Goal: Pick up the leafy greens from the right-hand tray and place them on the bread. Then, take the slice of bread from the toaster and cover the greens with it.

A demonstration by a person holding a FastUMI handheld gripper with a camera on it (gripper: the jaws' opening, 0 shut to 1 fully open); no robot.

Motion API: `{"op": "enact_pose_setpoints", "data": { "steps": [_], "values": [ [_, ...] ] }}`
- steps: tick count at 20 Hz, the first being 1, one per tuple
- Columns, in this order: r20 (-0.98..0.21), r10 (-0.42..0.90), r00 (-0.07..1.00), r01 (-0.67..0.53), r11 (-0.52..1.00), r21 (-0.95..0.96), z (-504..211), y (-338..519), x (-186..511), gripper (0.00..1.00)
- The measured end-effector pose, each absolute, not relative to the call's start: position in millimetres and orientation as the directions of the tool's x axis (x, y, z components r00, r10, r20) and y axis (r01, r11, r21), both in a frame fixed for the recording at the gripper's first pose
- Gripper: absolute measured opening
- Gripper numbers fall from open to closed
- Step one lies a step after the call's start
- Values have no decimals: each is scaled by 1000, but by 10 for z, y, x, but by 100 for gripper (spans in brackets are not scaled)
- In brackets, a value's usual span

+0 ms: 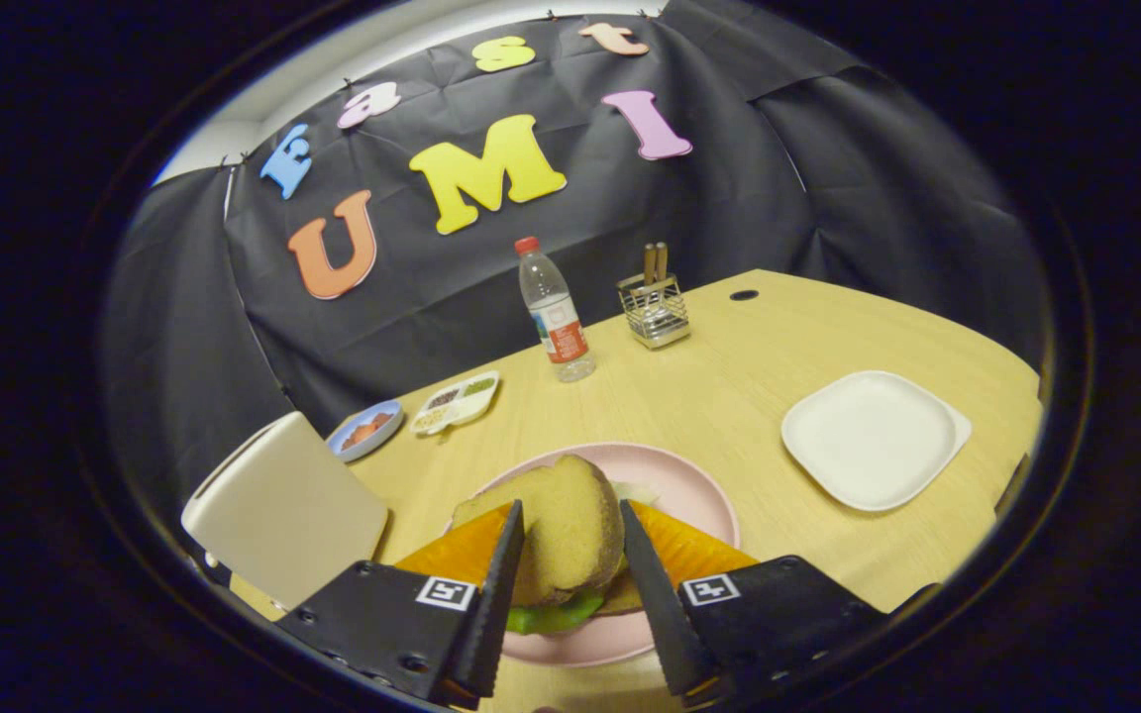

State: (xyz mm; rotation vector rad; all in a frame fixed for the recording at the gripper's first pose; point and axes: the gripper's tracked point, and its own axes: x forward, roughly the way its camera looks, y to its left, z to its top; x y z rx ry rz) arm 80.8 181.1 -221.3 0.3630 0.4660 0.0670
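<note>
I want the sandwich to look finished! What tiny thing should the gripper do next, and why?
Probably open the fingers a little and let go. The gripper has the bread slice between its fingers, already over the leafy greens on the pink plate. A green edge peeks out underneath, so the top looks placed. Whether both fingers press it, I cannot tell.

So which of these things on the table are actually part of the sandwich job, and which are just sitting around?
Part of the job: tongs shut on the top bread slice; leafy greens under it; pink plate; toaster; white tray.

Just lying about: water bottle, wire utensil holder, blue dish, divided snack tray.
</note>
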Motion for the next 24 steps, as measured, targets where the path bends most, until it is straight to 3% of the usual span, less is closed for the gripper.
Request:
{"op": "enact_pose_setpoints", "data": {
  "steps": [3, 7, 13, 18, 24],
  "values": [
    [-419, 117, 901, 36, 940, 340, -2178, 1648, 781, 85],
    [-324, 80, 943, 18, 957, 289, -1832, 1434, 762, 95],
    [-93, 13, 996, -3, 995, 104, -993, 992, 487, 96],
    [68, 17, 998, -24, 994, 105, -304, 717, 129, 95],
    [114, 34, 993, -44, 995, 86, 64, 545, -209, 95]
  ]
}}
